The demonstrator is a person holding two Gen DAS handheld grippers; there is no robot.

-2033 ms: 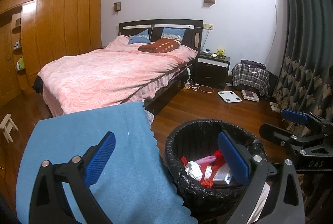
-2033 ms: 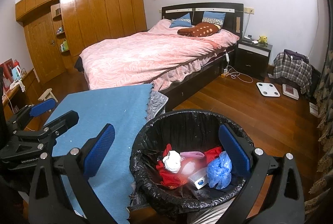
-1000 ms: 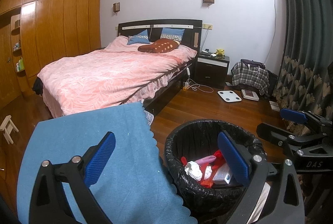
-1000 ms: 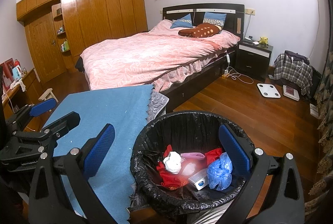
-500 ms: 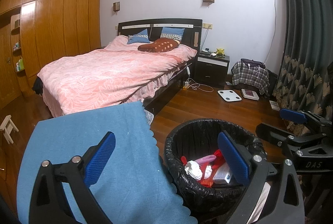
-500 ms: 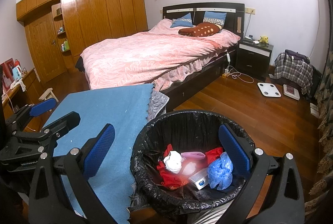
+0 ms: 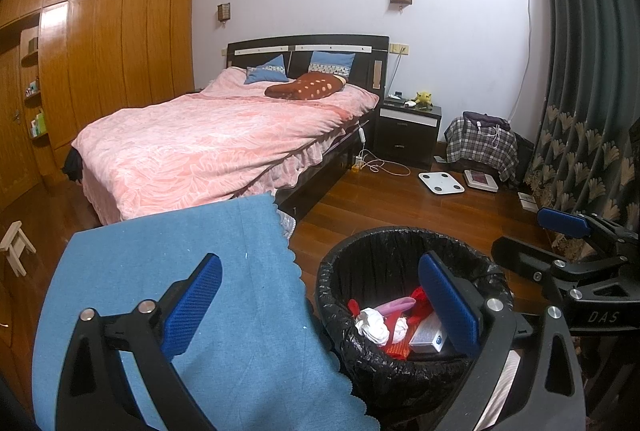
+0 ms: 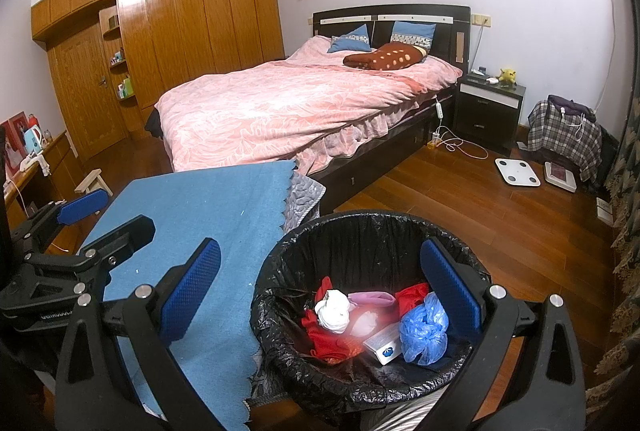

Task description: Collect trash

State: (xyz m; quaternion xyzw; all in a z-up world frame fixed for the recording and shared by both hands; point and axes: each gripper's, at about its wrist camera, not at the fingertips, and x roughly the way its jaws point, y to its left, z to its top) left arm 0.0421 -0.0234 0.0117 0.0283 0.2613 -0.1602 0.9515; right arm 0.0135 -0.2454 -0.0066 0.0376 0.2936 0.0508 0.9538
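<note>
A bin with a black liner (image 7: 352,267) (image 8: 360,231) stands on the floor beside a table under a blue cloth (image 7: 168,263) (image 8: 208,199). Inside lie a white crumpled wad (image 8: 334,313), red scraps (image 8: 326,343), a pink piece (image 8: 370,297), a small white box (image 8: 382,345) and a blue plastic bag (image 8: 422,331). My left gripper (image 7: 320,307) is open and empty over the cloth's edge and the bin. My right gripper (image 8: 320,291) is open and empty above the bin. Each gripper shows at the edge of the other's view.
A bed with a pink cover (image 8: 304,103) stands behind the table. A dark nightstand (image 8: 490,107), two floor scales (image 8: 518,171), a plaid-covered pile (image 8: 564,135) and a cable (image 8: 460,145) lie on the wood floor. Curtains (image 7: 588,111) hang at right. A wooden wardrobe (image 8: 168,43) fills the left wall.
</note>
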